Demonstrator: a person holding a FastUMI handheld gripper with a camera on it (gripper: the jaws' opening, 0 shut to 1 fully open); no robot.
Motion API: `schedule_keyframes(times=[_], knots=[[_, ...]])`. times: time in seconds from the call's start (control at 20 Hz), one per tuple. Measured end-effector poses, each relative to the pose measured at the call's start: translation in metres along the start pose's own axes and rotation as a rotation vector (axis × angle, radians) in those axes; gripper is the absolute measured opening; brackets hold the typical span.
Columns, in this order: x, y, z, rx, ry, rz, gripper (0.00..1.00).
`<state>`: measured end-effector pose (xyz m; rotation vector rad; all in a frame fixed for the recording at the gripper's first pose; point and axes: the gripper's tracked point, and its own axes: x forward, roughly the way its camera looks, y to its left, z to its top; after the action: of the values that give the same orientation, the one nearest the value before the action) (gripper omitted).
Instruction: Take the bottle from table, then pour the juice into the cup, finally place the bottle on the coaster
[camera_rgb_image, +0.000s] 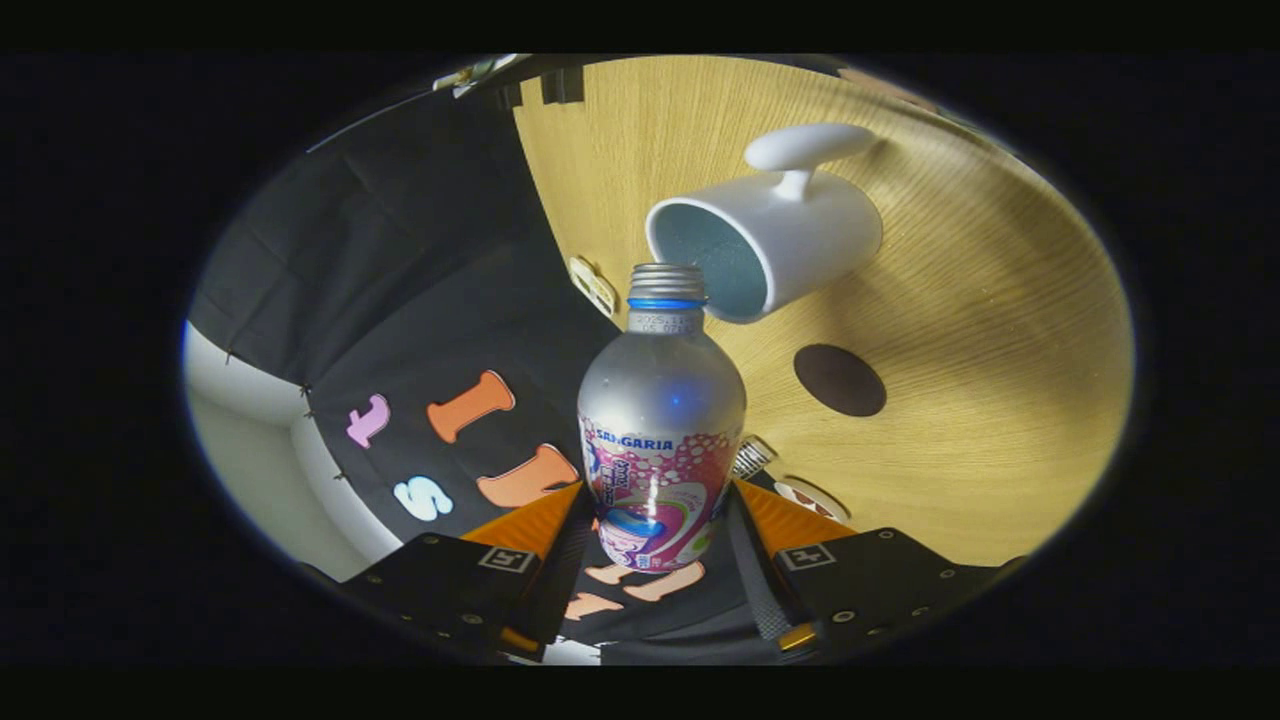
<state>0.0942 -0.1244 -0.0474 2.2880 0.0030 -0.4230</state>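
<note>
The bottle (661, 420) is held between the jaws of the gripper (655, 520): both fingers are pressed against its lower body, one on each side of the printed label, so the jaws are clamped on it. Its long axis runs straight ahead from the jaws, with the threaded neck farthest away and the base nearest the camera. No cap is seen on the neck; the bare threads and a blue ring beneath them are exposed.

Just beyond the bottle's mouth, and slightly to the right of its axis, the white cup (775, 240) is seen with its opening turned toward the neck. The whole scene appears rolled, which is judged to come from the gripper being tipped for the pour. The mouth of the bottle overlaps the near rim of the cup in this view; whether it is actually over the opening cannot be told. No stream of juice is made out.

The dark round coaster (839, 380) lies on the wooden counter (980, 400), ahead of the jaws and to the right of the bottle's shoulder, near the cup but apart from it.

On the bottle's wrapper the brand name "SANGARIA" is read, above a pink bubble pattern. A date stamp is printed on the neck band but is too small to be read with confidence.
</note>
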Motion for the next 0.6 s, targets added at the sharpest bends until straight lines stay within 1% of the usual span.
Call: schedule_keyframes(times=[0.15,0.3,0.6], knots=[[0.001,0.004,-0.002,0.012,0.006,0.008,0.73],[0.0,0.009,-0.003,0.053,0.01,0.039,0.73],[0.0,0.012,-0.002,0.097,0.018,0.058,0.73]])
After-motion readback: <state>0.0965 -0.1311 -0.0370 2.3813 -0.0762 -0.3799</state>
